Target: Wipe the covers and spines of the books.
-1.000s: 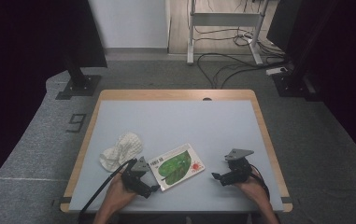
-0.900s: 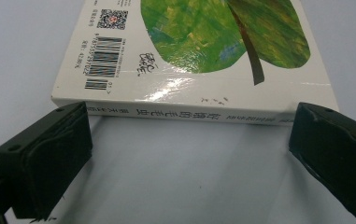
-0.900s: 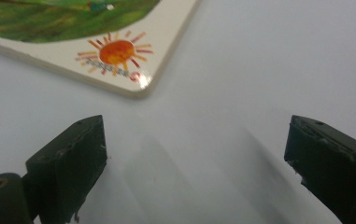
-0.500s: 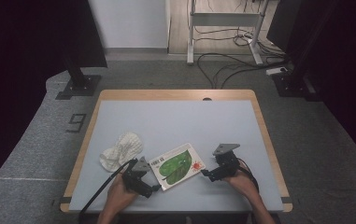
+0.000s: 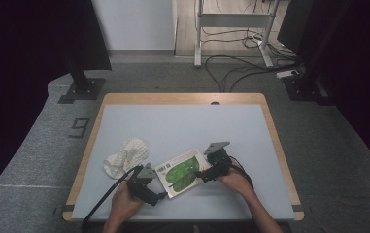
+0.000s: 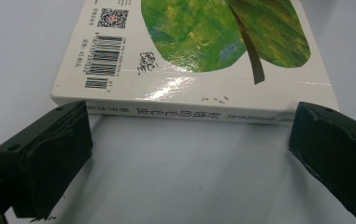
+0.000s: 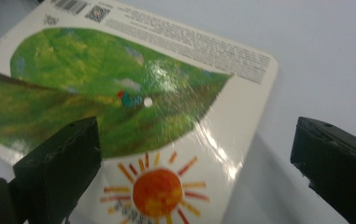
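Note:
A picture book [image 5: 180, 172] with a big green leaf on its cover lies flat near the table's front edge. In the left gripper view its spine edge [image 6: 189, 109] lies just ahead of my left gripper [image 6: 189, 154], which is open and level with the table. From above, the left gripper [image 5: 159, 193] sits at the book's near left corner. My right gripper [image 5: 201, 174] reaches the book's right edge. Its jaws have just been opening and stand wide over the cover's sun picture [image 7: 157, 191], with nothing pinched in the right gripper [image 7: 194, 163].
A crumpled white cloth [image 5: 126, 155] lies left of the book. The grey tabletop [image 5: 182, 126] has a wooden rim. A black cable [image 5: 105, 199] trails off the front edge from the left gripper. Stands and cables are on the floor beyond the table.
My right gripper has slid left across the table until it reached the book's right edge. The left gripper, the book and the cloth have stayed where they were.

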Motion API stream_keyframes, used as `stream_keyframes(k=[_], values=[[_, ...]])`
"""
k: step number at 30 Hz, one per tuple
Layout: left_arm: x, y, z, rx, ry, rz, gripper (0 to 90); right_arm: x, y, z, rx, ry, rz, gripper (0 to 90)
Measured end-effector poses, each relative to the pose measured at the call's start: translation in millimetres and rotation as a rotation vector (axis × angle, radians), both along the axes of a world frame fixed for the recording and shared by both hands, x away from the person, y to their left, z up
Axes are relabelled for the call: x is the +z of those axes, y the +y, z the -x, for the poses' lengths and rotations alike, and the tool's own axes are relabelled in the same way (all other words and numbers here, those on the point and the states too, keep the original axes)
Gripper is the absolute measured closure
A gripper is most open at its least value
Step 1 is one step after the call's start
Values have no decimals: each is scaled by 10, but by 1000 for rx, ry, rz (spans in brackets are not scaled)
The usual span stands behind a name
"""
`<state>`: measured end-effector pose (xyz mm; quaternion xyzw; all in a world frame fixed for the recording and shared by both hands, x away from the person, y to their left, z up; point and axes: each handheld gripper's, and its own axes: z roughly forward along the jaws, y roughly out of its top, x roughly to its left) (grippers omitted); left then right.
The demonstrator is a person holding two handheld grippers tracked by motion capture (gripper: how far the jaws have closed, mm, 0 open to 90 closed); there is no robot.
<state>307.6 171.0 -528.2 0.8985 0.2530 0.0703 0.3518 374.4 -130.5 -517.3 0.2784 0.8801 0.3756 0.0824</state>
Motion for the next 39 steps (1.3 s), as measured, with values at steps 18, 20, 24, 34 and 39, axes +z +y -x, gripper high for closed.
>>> stream_keyframes(k=[18, 20, 24, 34, 39], values=[[-3, -8, 8, 3, -4, -2, 0, -86, 183, -195, -33, 123, -84, 0], [-4, -9, 9, 4, -4, -2, 0, -65, 158, -219, -40, 150, -120, 0], [-3, -9, 10, 4, -4, -2, 0, 1, 132, -202, -50, 146, -160, 0], [-3, -10, 12, 5, -5, -3, 0, 199, 97, -103, -70, 109, -225, 0], [-3, -11, 13, 5, -6, -4, 0, 214, 85, -38, 10, 180, -287, 114]])
